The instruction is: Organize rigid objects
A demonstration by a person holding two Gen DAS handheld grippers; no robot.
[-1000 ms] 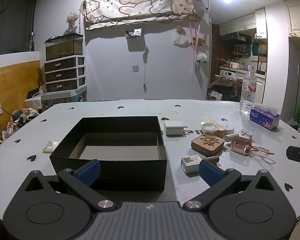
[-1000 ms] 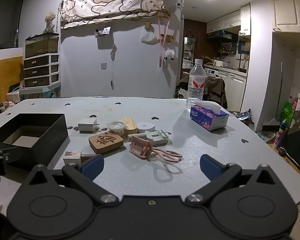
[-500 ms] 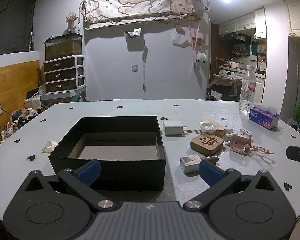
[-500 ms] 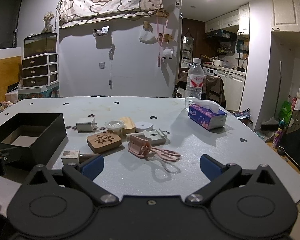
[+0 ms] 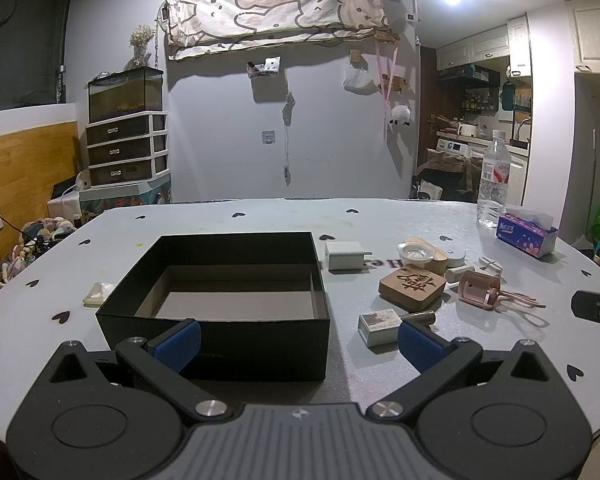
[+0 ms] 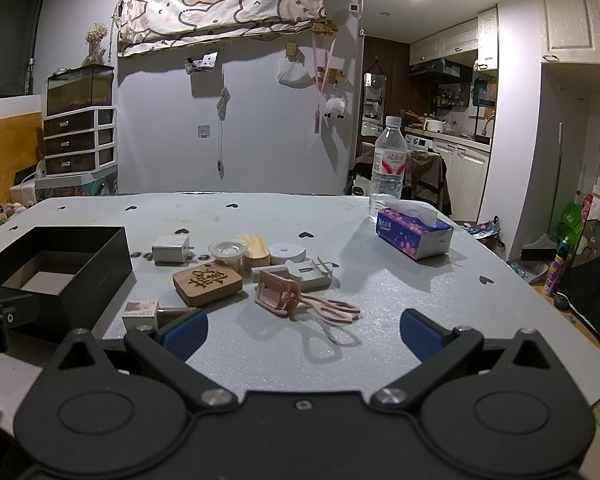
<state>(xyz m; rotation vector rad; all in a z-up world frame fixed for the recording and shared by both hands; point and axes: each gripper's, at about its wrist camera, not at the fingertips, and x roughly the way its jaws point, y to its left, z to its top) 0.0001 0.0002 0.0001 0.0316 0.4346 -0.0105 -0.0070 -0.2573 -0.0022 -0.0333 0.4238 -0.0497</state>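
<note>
Your left gripper [image 5: 298, 338]: jaws spread wide, holding nothing, low over the near edge of the surface [image 5: 240, 220], facing the black box [image 5: 220, 300].

Your right gripper [image 6: 302, 330]: jaws spread wide, empty, pointed at the loose items.

Black box: open top, empty inside, on the left part of the surface.

Items to the right of the box, all on the surface:
- white charger [image 6: 170, 249], nearest the box's far corner;
- wooden block [image 6: 207, 283] with a carved character, lying flat;
- clear round dish [image 6: 228, 249], resting against a pale wooden piece [image 6: 256, 250];
- white round puck [image 6: 287, 253];
- pink scissors [image 6: 324, 307] with a pink holder [image 6: 274, 294], in front of a white clip-like part [image 6: 308, 274];
- small printed carton [image 5: 380, 326], nearest your grippers, with a brown tube [image 5: 420, 316] just beside it.

Far right: tissue box [image 6: 414, 236] and water bottle [image 6: 388, 164], well apart from the cluster.

Left of the box: a small white pad [image 5: 98, 294].
</note>
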